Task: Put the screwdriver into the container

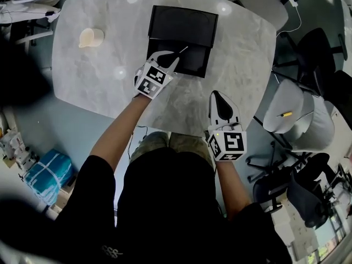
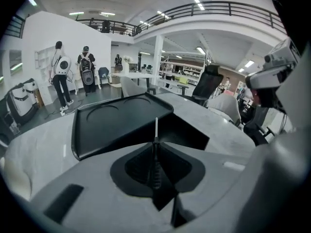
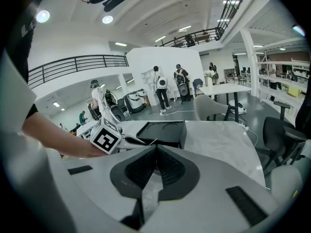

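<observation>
Fingers (image 2: 137,168) of the left gripper (image 2: 155,144) are clamped on the slim screwdriver with a ribbed dark handle and a thin silver shaft (image 2: 156,132). I see the handle seated lengthwise between the two pads, with the shaft projecting straight out past the fingertips. The shaft tip stands above the open compartment of the black rectangular container (image 1: 195,62), just ahead of these fingertips; I cannot tell whether it touches anything.

Beyond the fingertips and slightly to their left, the container's black hinged lid (image 1: 183,25) is laid back. Two shallow round recesses show on its inner face in the left gripper view.

Below the left fingers lies the pale grey, marble-patterned tabletop (image 1: 99,87), which carries the container. Well off to the left of the same fingers, a small cream-coloured cup (image 1: 91,37) stands on the table, apart from everything else.

On the right gripper (image 3: 155,147) I read the fingers (image 3: 172,169) as brought together at their tips, with nothing between the pads. This gripper hangs over the near edge of the table, well apart from the container. From its own view, the container lies ahead of its fingertips and the left gripper sits ahead and to their left.

Behind the table, past both sets of fingers, I see grey office chairs (image 1: 300,117) on the floor.
</observation>
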`<state>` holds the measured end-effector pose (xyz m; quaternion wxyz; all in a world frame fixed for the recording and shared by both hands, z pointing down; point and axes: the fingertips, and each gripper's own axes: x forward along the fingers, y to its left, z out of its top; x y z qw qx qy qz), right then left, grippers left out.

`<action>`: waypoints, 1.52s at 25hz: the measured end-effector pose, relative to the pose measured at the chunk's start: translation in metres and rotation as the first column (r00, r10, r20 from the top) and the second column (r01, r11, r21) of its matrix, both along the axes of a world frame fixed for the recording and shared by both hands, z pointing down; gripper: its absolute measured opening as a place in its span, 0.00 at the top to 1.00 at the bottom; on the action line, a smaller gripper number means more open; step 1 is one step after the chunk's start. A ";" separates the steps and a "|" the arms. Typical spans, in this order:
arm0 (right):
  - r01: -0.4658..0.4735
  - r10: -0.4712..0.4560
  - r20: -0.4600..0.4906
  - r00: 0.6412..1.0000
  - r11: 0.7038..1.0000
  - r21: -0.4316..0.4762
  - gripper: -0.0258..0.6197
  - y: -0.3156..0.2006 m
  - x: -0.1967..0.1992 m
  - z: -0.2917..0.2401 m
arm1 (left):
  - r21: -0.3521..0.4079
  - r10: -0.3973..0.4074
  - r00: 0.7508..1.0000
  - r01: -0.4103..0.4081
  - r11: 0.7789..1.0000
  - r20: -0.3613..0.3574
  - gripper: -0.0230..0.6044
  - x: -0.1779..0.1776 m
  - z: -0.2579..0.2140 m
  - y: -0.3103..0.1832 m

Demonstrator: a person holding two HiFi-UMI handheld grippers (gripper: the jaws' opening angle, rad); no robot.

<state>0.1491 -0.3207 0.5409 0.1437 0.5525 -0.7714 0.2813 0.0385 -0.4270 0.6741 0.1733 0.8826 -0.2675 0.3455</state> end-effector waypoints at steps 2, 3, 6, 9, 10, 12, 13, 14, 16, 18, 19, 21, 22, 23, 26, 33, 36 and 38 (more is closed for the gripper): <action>-0.012 0.012 0.006 1.000 1.000 0.001 0.94 -0.003 0.005 0.002 | -0.010 0.029 0.999 -0.028 1.000 0.041 0.87 0.004 0.018 -0.001; -0.017 0.017 0.008 1.000 1.000 0.002 0.94 -0.005 0.007 0.003 | -0.011 0.049 0.997 -0.048 0.999 0.061 0.87 0.007 0.023 -0.001; -0.038 0.038 0.007 0.999 0.999 0.011 0.94 -0.010 0.016 0.007 | -0.015 0.130 0.983 -0.129 0.992 0.128 0.87 0.016 0.034 -0.004; -0.057 0.057 -0.001 0.998 0.998 0.000 0.94 -0.008 0.024 0.017 | -0.047 0.183 0.968 -0.177 0.983 0.171 0.87 0.020 0.051 -0.007; -0.058 0.058 -0.004 0.998 0.998 -0.009 0.94 -0.005 0.026 0.020 | -0.056 0.191 0.965 -0.184 0.981 0.179 0.87 0.021 0.056 -0.007; -0.055 0.055 -0.012 0.998 0.998 -0.026 0.94 0.000 0.030 0.025 | -0.067 0.207 0.958 -0.197 0.978 0.197 0.87 0.023 0.061 -0.006; -0.053 0.052 -0.015 0.999 0.998 -0.033 0.94 0.002 0.032 0.026 | -0.070 0.216 0.955 -0.205 0.976 0.206 0.87 0.023 0.063 -0.005; -0.051 0.050 -0.018 0.999 0.998 -0.038 0.94 0.003 0.033 0.028 | -0.073 0.224 0.951 -0.213 0.974 0.213 0.87 0.024 0.064 -0.004; -0.051 0.050 -0.021 0.999 0.998 -0.042 0.94 0.002 0.036 0.031 | -0.078 0.228 0.950 -0.216 0.973 0.212 0.87 0.026 0.067 -0.005; -0.058 0.057 -0.023 0.998 0.997 -0.042 0.94 0.000 0.039 0.035 | -0.080 0.219 0.954 -0.207 0.975 0.203 0.87 0.027 0.067 -0.007; -0.062 0.062 -0.022 0.998 0.997 -0.041 0.94 -0.001 0.040 0.035 | -0.081 0.215 0.956 -0.203 0.976 0.200 0.87 0.028 0.067 -0.008; -0.069 0.068 -0.018 0.997 0.997 -0.040 0.94 -0.002 0.040 0.035 | -0.081 0.213 0.955 -0.200 0.976 0.204 0.87 0.028 0.066 -0.007; -0.068 0.067 -0.015 0.998 0.997 -0.040 0.94 -0.002 0.038 0.035 | -0.079 0.213 0.954 -0.201 0.976 0.208 0.87 0.029 0.066 -0.007; -0.063 0.063 -0.012 0.998 0.997 -0.041 0.94 -0.002 0.037 0.035 | -0.079 0.214 0.954 -0.201 0.976 0.211 0.87 0.029 0.066 -0.006; -0.041 0.041 -0.006 0.999 0.998 -0.038 0.94 -0.002 0.029 0.034 | -0.089 0.217 0.956 -0.203 0.975 0.196 0.81 0.032 0.069 -0.001; -0.011 0.011 -0.002 1.000 0.999 -0.047 0.94 0.018 0.019 0.032 | -0.068 0.215 0.954 -0.205 0.976 0.209 0.76 0.032 0.071 0.001; -0.002 0.002 -0.010 1.000 0.999 -0.054 0.94 0.029 0.018 0.033 | -0.062 0.213 0.953 -0.204 0.977 0.216 0.76 0.031 0.070 0.001; -0.005 0.005 -0.014 1.000 0.999 -0.053 0.94 0.033 0.019 0.033 | -0.052 0.208 0.953 -0.201 0.978 0.221 0.74 0.030 0.069 -0.001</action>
